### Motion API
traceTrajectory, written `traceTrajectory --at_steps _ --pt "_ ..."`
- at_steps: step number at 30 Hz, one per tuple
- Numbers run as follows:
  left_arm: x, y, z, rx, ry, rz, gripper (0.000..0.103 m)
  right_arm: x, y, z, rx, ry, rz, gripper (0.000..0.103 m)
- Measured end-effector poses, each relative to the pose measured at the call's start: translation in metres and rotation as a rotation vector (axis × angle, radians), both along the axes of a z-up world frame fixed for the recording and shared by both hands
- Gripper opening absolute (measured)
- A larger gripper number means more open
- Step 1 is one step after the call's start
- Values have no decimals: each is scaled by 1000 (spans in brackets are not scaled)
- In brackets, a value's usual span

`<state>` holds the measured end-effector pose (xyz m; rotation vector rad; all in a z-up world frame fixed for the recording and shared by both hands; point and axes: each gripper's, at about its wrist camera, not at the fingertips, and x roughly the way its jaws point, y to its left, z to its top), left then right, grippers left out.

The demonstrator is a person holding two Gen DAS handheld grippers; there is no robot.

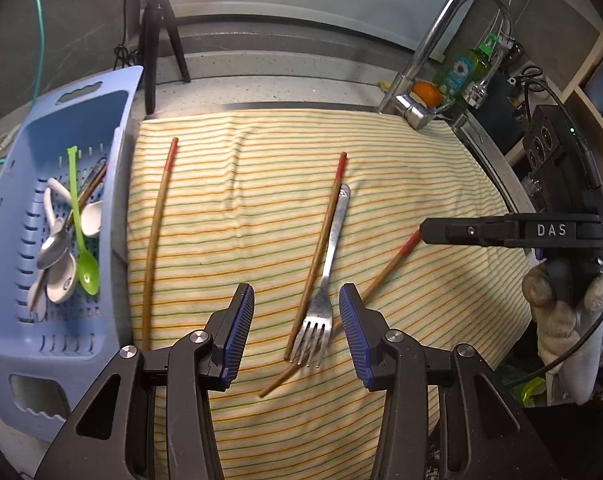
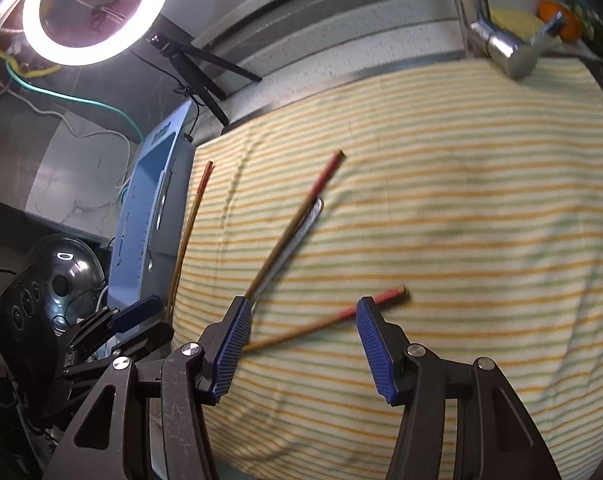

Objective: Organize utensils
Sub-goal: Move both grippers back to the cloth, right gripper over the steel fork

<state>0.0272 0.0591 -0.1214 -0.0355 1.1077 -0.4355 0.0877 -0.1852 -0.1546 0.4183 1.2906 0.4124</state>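
A metal fork (image 1: 328,276) and three red-tipped chopsticks lie on a striped cloth (image 1: 261,184). One chopstick (image 1: 159,236) lies at the left, one (image 1: 319,252) beside the fork, one (image 1: 385,270) runs diagonally under the fork's tines. My left gripper (image 1: 297,300) is open, its jaws either side of the fork's tines. My right gripper (image 2: 301,310) is open above the diagonal chopstick (image 2: 333,322); it also shows in the left wrist view (image 1: 425,232) by that chopstick's red tip. The fork (image 2: 293,244) and the chopstick beside it (image 2: 297,216) lie ahead.
A blue perforated basket (image 1: 113,168) at the left holds spoons (image 1: 67,256), a green spoon (image 1: 83,236) and other utensils. A tripod (image 1: 157,40) stands behind it. A faucet (image 1: 417,88), soap bottle (image 1: 461,72) and orange (image 1: 427,94) are at the back right.
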Motion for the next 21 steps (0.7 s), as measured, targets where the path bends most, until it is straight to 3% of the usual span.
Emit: traceTrajectory --at_steps 9,21 --pt "-27 -1 -8 -52 36 8 42 7 14 -2 90 26 54 50" --pt "-45 3 -22 -106 86 92 35 30 55 -43 150 155 152 30"
